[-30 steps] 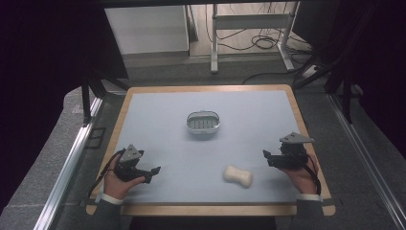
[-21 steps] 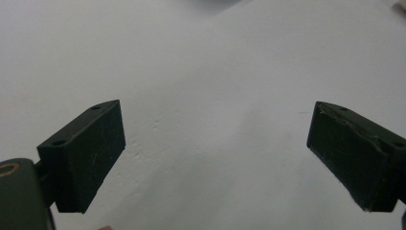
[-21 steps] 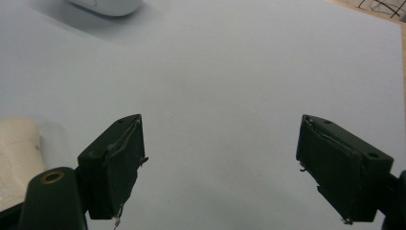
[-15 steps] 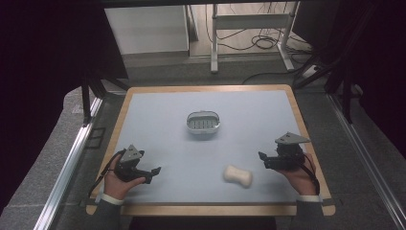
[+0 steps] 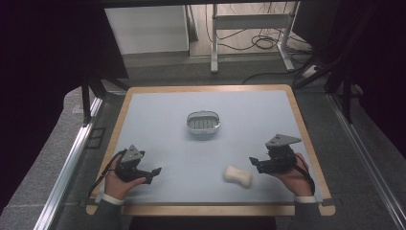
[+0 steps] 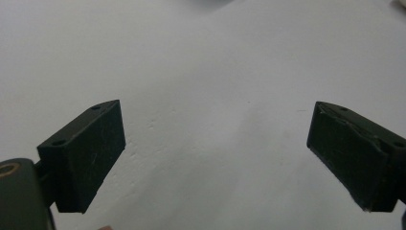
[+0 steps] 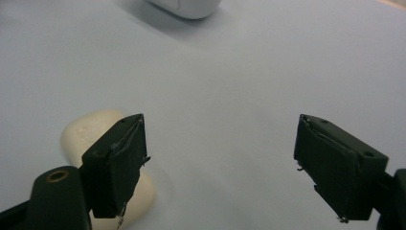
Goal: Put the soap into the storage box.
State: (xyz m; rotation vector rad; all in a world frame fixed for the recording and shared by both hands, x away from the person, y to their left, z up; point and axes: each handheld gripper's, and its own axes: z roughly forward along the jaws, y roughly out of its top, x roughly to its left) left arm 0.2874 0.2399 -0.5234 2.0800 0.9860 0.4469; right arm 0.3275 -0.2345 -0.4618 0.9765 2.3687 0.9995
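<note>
Wide-open and empty, the right gripper (image 5: 254,163) has edged in beside the cream, peanut-shaped soap bar (image 5: 238,176) lying on the pale blue table (image 5: 167,129), jaws narrowing slightly, probably for a grasp; the left gripper (image 5: 154,171) rests open, empty.

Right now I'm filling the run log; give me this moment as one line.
right gripper: open, jaws just closing slightly, nothing between, beside soap bar | left gripper: open, empty | soap dish: mid-table, apart
</note>
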